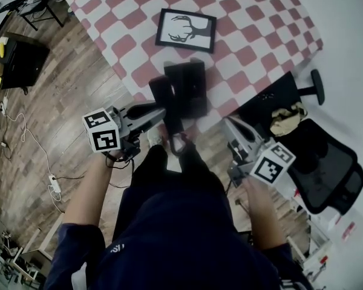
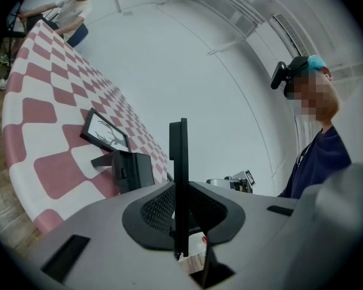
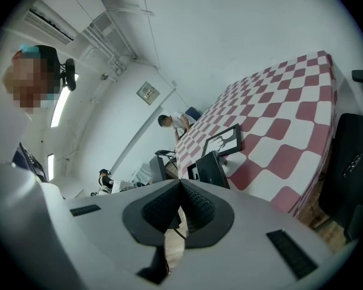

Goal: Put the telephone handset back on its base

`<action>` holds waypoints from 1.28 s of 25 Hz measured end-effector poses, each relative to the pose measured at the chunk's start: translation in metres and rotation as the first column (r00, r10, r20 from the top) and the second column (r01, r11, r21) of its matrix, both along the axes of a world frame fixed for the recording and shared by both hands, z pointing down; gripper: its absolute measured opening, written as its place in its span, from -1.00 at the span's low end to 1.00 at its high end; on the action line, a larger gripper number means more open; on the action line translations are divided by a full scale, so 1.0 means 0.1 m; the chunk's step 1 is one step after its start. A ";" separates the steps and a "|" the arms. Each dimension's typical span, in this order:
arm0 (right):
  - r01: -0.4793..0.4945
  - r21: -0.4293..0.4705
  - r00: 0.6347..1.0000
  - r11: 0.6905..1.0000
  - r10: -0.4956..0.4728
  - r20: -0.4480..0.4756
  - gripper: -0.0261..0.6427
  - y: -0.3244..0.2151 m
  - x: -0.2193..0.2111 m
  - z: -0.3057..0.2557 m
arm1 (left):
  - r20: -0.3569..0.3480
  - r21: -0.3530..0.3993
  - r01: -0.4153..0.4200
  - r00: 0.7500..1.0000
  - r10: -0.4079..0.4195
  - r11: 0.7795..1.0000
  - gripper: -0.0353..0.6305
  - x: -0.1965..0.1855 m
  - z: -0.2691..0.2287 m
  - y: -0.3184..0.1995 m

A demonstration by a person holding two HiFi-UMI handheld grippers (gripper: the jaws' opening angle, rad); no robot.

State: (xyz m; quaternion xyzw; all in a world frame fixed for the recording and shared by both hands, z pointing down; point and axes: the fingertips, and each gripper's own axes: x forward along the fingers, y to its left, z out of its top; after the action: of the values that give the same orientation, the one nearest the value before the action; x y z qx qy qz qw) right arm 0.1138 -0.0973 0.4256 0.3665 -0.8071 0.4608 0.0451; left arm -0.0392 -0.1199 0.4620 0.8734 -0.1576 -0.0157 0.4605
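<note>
The black telephone handset (image 1: 167, 106) hangs over the table's near edge, just left of the black base (image 1: 190, 86). My left gripper (image 1: 159, 111) is shut on the handset, which stands edge-on and upright between the jaws in the left gripper view (image 2: 179, 180). The base (image 2: 132, 169) sits beyond it on the checked cloth. A dark cord (image 1: 179, 144) loops down from the handset. My right gripper (image 1: 228, 123) hovers off the table's edge to the right, shut with nothing in it. In the right gripper view the base (image 3: 212, 170) lies ahead of it.
A framed deer picture (image 1: 186, 29) lies on the red-and-white checked table (image 1: 254, 35) behind the base. A black office chair (image 1: 323, 162) stands at the right. Cables and a power strip (image 1: 53, 183) lie on the wooden floor at the left. A person (image 3: 174, 123) is at the table's far end.
</note>
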 end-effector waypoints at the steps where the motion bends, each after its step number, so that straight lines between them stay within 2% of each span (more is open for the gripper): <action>1: 0.006 -0.005 1.000 1.000 -0.006 -0.001 -0.87 -0.02 0.02 0.02 | 0.007 -0.005 -0.006 1.000 0.006 1.000 -0.62 0.02 0.05 -0.02; 18: 0.050 -0.094 0.998 0.994 -0.053 -0.028 -0.88 -0.27 0.25 0.35 | 0.069 -0.046 -0.075 0.995 0.078 0.996 -0.62 0.22 0.66 -0.32; 32: 0.074 -0.126 0.997 0.989 -0.076 -0.016 -0.88 -0.43 0.15 0.50 | 0.037 -0.121 -0.117 0.992 0.122 0.986 -0.62 0.29 0.83 -0.28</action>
State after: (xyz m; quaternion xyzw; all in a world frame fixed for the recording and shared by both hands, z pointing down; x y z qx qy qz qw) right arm 0.1285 -0.1399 0.4752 0.3370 -0.7894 0.5045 0.0936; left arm -0.0099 -0.1481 0.5454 0.8525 -0.1157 0.0408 0.5082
